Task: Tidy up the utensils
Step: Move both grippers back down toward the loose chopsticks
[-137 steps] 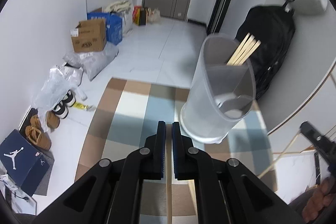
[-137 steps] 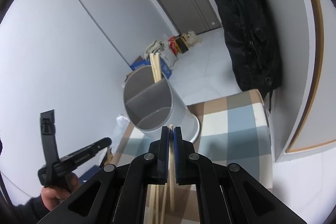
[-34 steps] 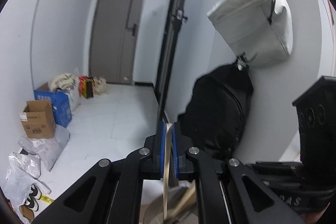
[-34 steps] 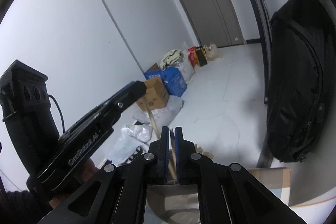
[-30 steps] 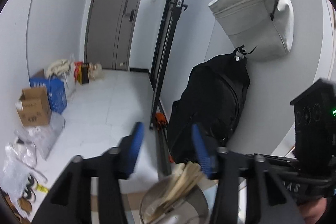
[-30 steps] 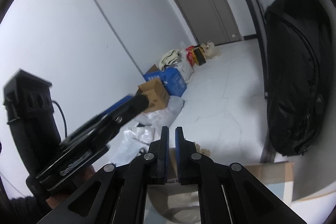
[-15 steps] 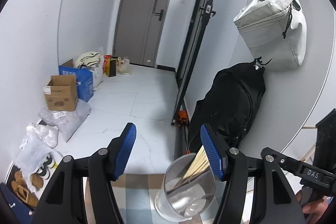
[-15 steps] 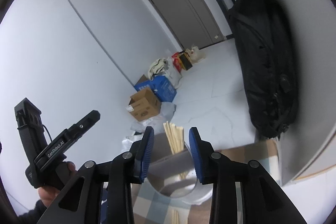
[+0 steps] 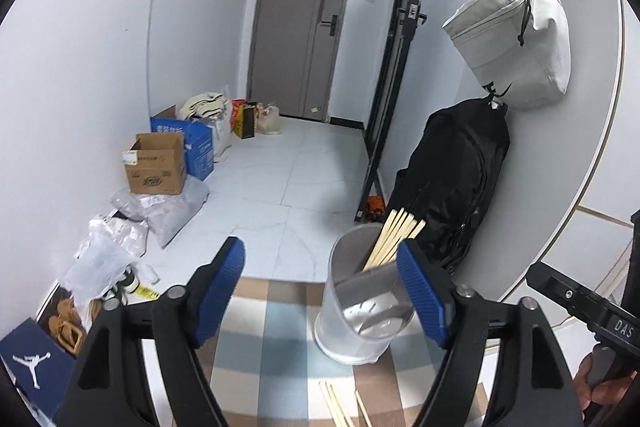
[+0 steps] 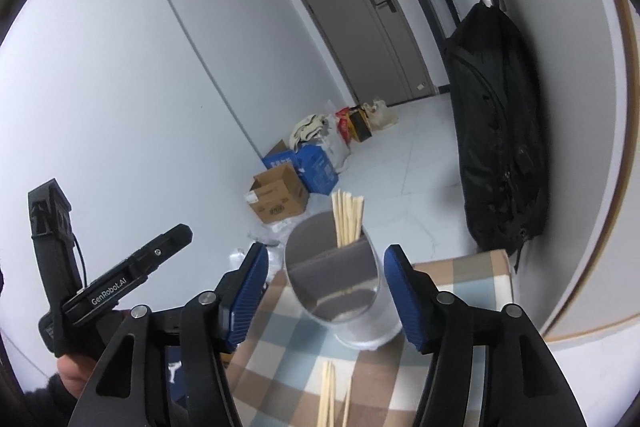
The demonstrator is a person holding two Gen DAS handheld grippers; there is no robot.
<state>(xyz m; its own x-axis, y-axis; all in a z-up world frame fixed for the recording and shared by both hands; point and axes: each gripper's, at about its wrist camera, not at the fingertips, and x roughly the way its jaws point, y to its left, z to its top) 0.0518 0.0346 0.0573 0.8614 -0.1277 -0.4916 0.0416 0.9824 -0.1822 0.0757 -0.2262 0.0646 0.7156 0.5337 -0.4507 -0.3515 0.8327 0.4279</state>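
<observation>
On the checked cloth, loose pale wooden chopsticks (image 10: 330,393) lie below both grippers, near the translucent plastic holder (image 10: 352,297).
Long axes run toward the holder; left gripper (image 9: 322,291) and right gripper (image 10: 322,287) have just been opening and hold nothing, the right nearer.

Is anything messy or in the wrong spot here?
Yes. A few loose chopsticks lie flat on the checked cloth in front of the clear holder, while the other chopsticks stand together in its back compartment. Nothing looks spilled or broken.
</observation>
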